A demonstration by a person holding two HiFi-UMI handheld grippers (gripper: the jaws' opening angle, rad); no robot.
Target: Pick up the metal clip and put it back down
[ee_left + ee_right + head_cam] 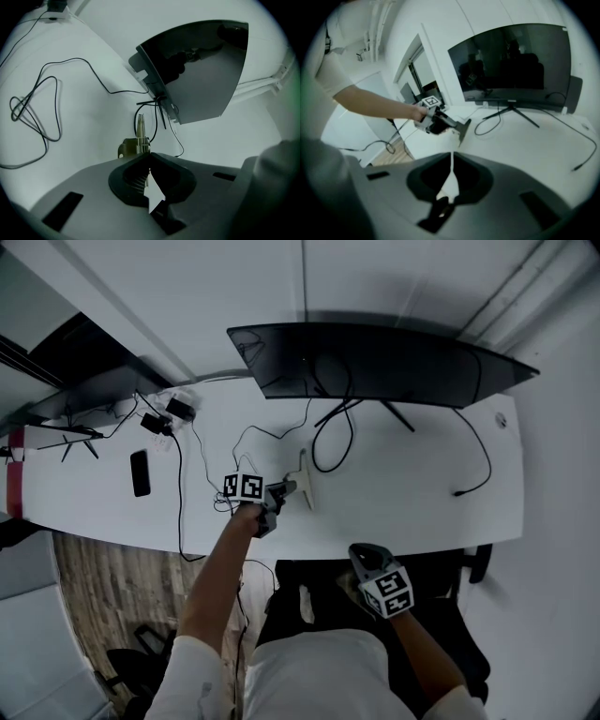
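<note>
My right gripper [364, 557] is at the bottom of the picture, by my lap. Its jaws are pressed together with nothing in them. Its view shows my left gripper [457, 124] from the side. Only the left gripper view shows those jaws squeezed on the near end of the metal clip [137, 140], above the white desk [84, 122]. Farther up stands the dark monitor [375, 362].

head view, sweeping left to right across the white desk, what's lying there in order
black phone → left gripper → metal clip → looped black cable → loose cable end → small round disc
</note>
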